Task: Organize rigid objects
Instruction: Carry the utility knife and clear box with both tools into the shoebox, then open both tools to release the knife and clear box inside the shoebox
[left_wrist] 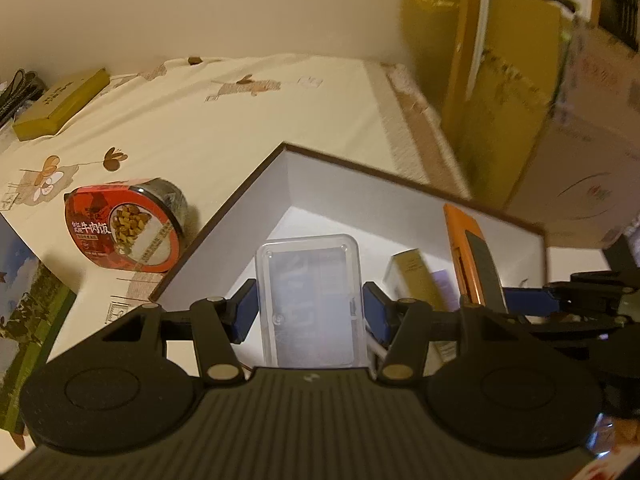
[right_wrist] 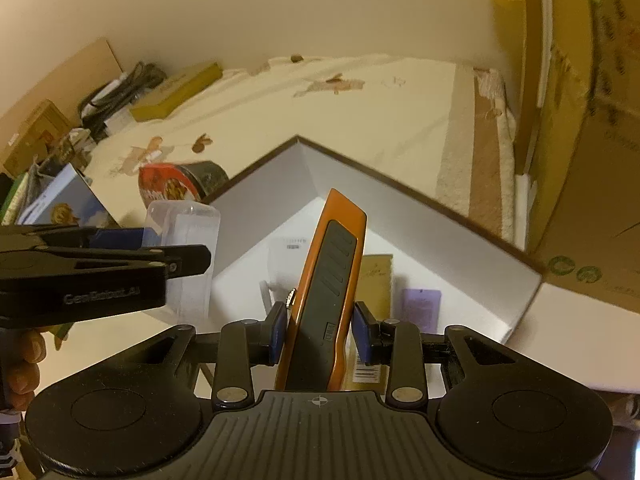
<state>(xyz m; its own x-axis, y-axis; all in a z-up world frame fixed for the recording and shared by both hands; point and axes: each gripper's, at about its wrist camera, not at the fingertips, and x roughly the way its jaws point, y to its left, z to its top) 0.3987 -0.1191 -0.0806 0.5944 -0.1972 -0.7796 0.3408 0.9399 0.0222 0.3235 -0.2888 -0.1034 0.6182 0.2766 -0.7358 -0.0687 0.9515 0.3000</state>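
- clear plastic case (left_wrist: 310,300): glossy, see-thru
- utility knife (right_wrist: 324,300): smooth orange plastic w/ matt grey ribbed grip
- box (left_wrist: 360,196): matt white card inside
- tablecloth (left_wrist: 240,120): soft printed cloth
- food tub (left_wrist: 124,228): glossy printed lid

Behind your work you have a cream tablecloth (left_wrist: 224,128) printed with brown flowers, and a plain wall (left_wrist: 200,4) rising past it. Tall cardboard boxes (right_wrist: 580,140) stand at the right edge. A tangle of black cables (right_wrist: 120,84) lies at the far left corner.
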